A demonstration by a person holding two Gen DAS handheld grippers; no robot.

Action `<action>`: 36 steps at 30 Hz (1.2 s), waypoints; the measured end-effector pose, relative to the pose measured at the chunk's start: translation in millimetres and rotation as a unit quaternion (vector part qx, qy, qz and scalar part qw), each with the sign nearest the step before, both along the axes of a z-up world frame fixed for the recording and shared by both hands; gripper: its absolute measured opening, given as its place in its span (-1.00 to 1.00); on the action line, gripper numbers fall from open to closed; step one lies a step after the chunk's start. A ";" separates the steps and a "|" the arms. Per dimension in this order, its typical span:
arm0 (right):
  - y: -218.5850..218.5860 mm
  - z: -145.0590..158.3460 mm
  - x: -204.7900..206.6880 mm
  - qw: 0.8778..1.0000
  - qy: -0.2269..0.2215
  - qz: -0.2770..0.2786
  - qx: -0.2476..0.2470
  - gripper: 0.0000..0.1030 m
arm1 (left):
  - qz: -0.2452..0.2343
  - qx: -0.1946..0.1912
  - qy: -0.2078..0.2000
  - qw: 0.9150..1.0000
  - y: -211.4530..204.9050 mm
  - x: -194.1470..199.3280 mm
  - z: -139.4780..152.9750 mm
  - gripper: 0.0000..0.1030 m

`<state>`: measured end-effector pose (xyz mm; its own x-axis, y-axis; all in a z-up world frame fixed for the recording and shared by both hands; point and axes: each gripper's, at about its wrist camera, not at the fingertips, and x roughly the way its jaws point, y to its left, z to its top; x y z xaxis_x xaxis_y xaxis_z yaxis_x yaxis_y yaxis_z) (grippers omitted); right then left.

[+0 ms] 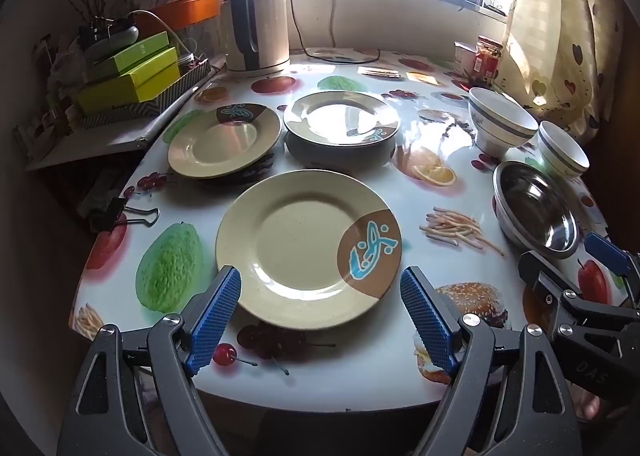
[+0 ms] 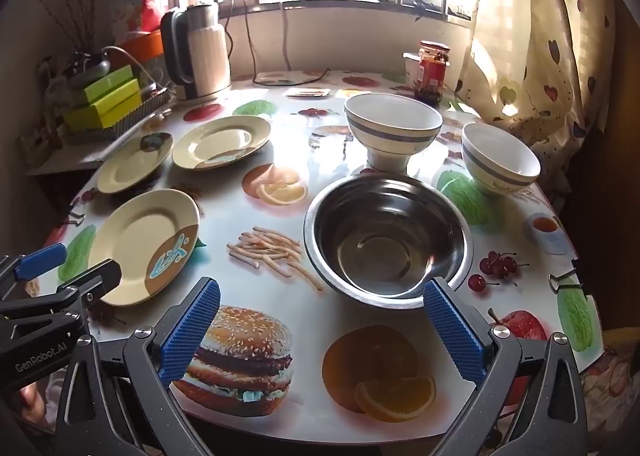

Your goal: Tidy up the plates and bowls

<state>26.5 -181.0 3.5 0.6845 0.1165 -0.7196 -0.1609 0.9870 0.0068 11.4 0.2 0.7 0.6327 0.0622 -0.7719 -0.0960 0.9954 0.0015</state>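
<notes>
The left gripper (image 1: 320, 296) and right gripper (image 2: 320, 320) are held spread wide, nothing grasped. The near plate (image 1: 308, 244), left of the steel bowl (image 2: 386, 236), could be pushed off the table (image 1: 400, 196) edge (glossy cloth) if nudged.

Black gripper (image 1: 320, 316), ribbed blue pads (image 1: 216, 316)

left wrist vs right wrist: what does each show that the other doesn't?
Only the left wrist view: a black binder clip at the table's left edge, and a dark bowl under the far right plate.

Only the right wrist view: a printed teacup and a binder clip at the right edge.

Both: three cream plates, nearest, a steel bowl, two white bowls and, kettle, jar. Left hand-held gripper and right hand-held gripper open, empty.
</notes>
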 end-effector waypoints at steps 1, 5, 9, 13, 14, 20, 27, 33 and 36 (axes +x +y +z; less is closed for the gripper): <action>-0.2 0.1 -0.4 1.000 0.000 0.000 0.000 1.00 | 0.000 0.000 0.001 1.000 0.2 -0.1 0.0 0.60; -0.2 -0.1 -0.1 1.000 -0.001 0.000 0.001 1.00 | 0.000 0.000 0.001 1.000 1.0 0.1 -0.9 0.60; -0.4 -0.1 -0.4 1.000 0.000 0.000 0.000 1.00 | 0.001 0.000 0.000 1.000 1.5 0.0 -1.4 0.60; -0.1 -0.4 -0.5 1.000 0.000 0.001 -0.004 1.00 | 0.000 -0.001 0.001 1.000 1.8 -0.1 -1.9 0.60; -0.2 -0.7 -0.3 1.000 0.001 0.001 -0.004 1.00 | 0.001 -0.001 0.001 1.000 1.7 -0.2 -2.3 0.60; -0.5 -0.5 -0.8 1.000 -0.001 0.001 -0.001 1.00 | 0.002 -0.001 0.001 1.000 1.8 -1.0 -3.4 0.60; 0.0 -0.3 -0.9 1.000 -0.001 0.001 0.000 1.00 | 0.001 -0.001 0.001 1.000 1.8 -1.0 -3.3 0.60; 0.4 -0.1 0.5 1.000 -0.001 0.001 -0.001 1.00 | 0.001 0.000 0.000 1.000 1.8 -0.9 -4.0 0.60; 0.4 -0.1 1.8 1.000 0.000 0.001 -0.001 1.00 | 0.001 0.000 0.000 1.000 2.1 0.0 -5.0 0.60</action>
